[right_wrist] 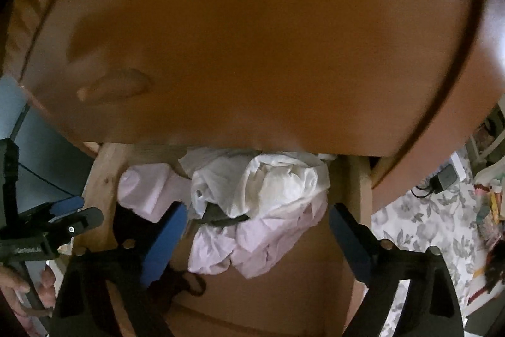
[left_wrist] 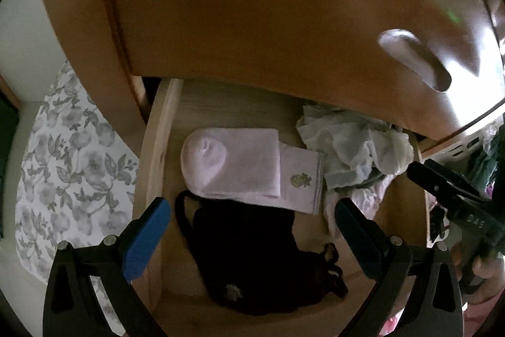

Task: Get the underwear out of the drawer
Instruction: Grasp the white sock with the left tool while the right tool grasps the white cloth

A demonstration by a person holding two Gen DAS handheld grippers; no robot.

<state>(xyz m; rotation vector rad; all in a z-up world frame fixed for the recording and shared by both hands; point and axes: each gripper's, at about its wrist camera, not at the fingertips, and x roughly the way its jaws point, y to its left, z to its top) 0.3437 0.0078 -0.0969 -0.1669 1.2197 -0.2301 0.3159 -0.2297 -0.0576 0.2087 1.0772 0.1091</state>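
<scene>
The wooden drawer (left_wrist: 154,166) stands pulled out below a brown cabinet front. Inside lie a black undergarment (left_wrist: 249,255), a folded pale pink sock pair (left_wrist: 240,166), a crumpled white garment (left_wrist: 350,144) and a lilac garment (right_wrist: 262,239). My left gripper (left_wrist: 252,239) hovers open above the black undergarment, blue pads wide apart. My right gripper (right_wrist: 257,239) hangs open over the lilac and white clothes (right_wrist: 271,182), holding nothing. The right gripper (left_wrist: 454,195) also shows at the right edge of the left wrist view, and the left gripper (right_wrist: 56,226) at the left of the right wrist view.
The closed upper drawer front (left_wrist: 268,5) with a recessed handle (left_wrist: 413,62) overhangs the back of the open drawer. A floral grey-and-white fabric (left_wrist: 69,166) lies left of the cabinet, and again at the right (right_wrist: 419,232). A charger and clutter (right_wrist: 445,179) sit on the floor.
</scene>
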